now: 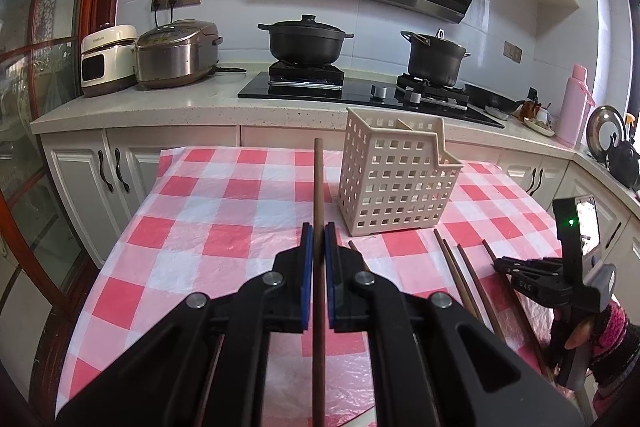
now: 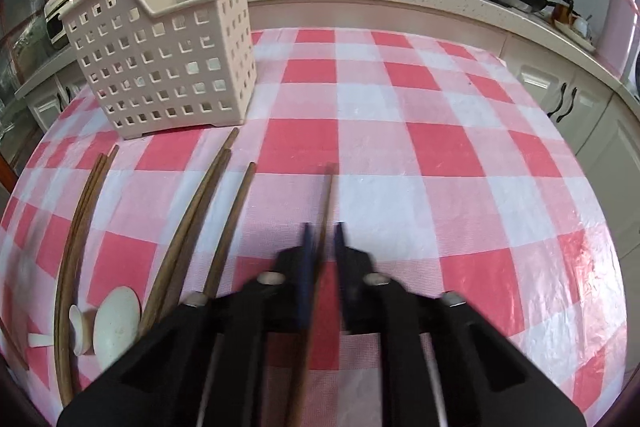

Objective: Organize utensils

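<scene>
- Left gripper (image 1: 319, 227) is clamped on a wooden chopstick (image 1: 318, 187); the stick runs straight to 12 o'clock past the blue pads (image 1: 307, 247), and its lower end is cut off at the bottom edge of the left view.
- Right gripper (image 2: 323, 227) is motion-blurred. A second chopstick (image 2: 326, 203) sits between its jaws, but there looks to be a gap on the right side, so it can't be told whether it's actually squeezing or just loose around it. The stick's tip is near the cloth; contact isn't clear.
- Basket (image 1: 396, 183) stands upright on the checked cloth (image 1: 224, 211), at about 1 o'clock from the left gripper. What's inside is hidden by the walls; only a divider edge shows at the top.
- In the right view the basket (image 2: 168, 67) is at 10 o'clock, with loose chopsticks (image 2: 200, 211) lying flat in front of it, fanned toward 12.
- More chopsticks (image 2: 76, 227) lie at 9 o'clock, bent by the fisheye, lower ends cut off.
- White spoons (image 2: 116, 323) sit at 8 o'clock, partly hidden behind the right gripper body; the count is hard to make out.
- Right gripper (image 1: 532, 275) also shows at 3 o'clock in the left view, its jaws hard to read from that side.
- Behind: counter (image 1: 168, 103), two black pots (image 1: 306, 41) on the stove, rice cooker (image 1: 176, 53), pink bottle (image 1: 574, 103).
</scene>
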